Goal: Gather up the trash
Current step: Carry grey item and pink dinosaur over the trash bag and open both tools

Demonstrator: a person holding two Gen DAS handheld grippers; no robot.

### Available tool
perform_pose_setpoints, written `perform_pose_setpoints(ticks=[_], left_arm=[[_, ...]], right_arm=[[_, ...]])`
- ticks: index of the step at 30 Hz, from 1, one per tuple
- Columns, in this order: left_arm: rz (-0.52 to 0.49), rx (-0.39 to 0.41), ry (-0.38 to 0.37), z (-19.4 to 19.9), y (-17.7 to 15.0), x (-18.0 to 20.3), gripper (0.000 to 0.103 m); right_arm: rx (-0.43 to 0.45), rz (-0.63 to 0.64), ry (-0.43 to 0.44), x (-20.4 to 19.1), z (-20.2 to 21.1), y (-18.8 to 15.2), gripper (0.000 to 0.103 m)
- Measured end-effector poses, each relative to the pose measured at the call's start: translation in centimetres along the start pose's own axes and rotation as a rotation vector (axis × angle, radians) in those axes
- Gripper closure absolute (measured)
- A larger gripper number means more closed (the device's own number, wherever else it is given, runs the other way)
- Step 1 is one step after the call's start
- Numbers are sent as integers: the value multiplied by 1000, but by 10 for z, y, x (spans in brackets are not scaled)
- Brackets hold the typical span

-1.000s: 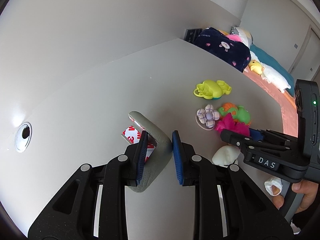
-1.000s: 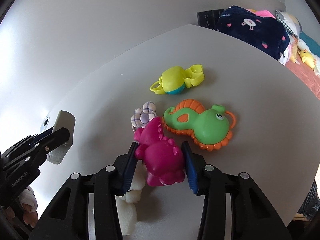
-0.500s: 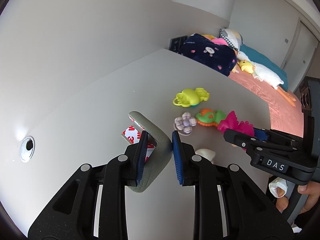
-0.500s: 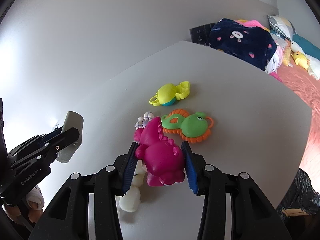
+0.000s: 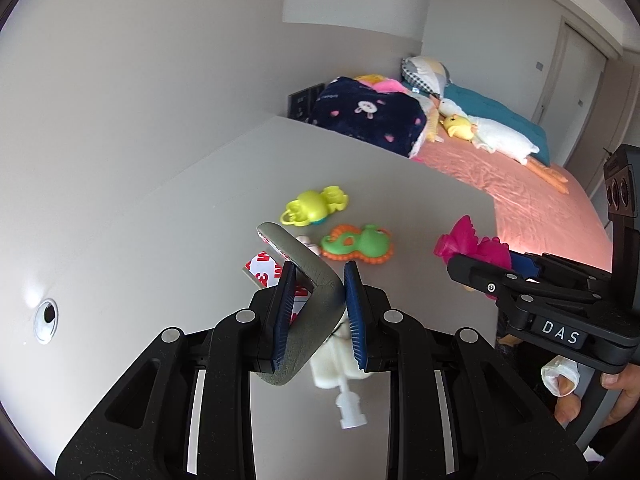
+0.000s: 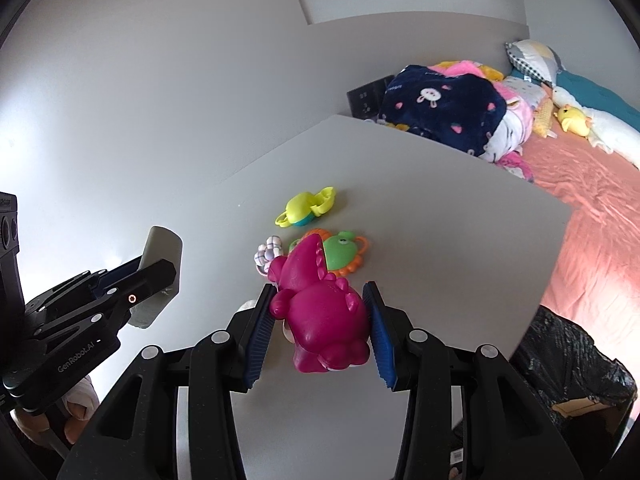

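Observation:
My left gripper is shut on a bent grey foam strip with red-and-white tape backing, held above the grey table. In the right wrist view this strip shows at the left, in the left gripper. My right gripper is shut on a magenta dinosaur toy, lifted off the table. The same dinosaur toy appears at the right of the left wrist view, in the right gripper.
On the table lie a yellow-green toy, a green-and-orange seahorse toy, a checked fabric flower and a white plastic toy. A black trash bag stands below the table's right edge. A bed with plush toys lies beyond.
Both grippers have risen and pulled back from the table with their loads; the toys on the table look smaller and farther. The black bag has come into the right wrist view.

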State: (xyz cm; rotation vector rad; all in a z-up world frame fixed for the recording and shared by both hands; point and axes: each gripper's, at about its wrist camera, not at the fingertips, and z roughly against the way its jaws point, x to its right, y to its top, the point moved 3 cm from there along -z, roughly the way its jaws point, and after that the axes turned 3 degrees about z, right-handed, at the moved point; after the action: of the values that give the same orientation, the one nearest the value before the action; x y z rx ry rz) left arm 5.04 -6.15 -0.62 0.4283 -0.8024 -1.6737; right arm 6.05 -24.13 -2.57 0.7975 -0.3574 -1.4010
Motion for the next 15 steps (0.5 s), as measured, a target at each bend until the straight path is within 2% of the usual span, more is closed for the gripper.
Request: perform_pose_setpoints(ticks=[15], left_arm=[[-111, 14, -101, -3, 8, 72, 78]], right_arm=[[59, -69, -84, 48, 51, -16, 57]])
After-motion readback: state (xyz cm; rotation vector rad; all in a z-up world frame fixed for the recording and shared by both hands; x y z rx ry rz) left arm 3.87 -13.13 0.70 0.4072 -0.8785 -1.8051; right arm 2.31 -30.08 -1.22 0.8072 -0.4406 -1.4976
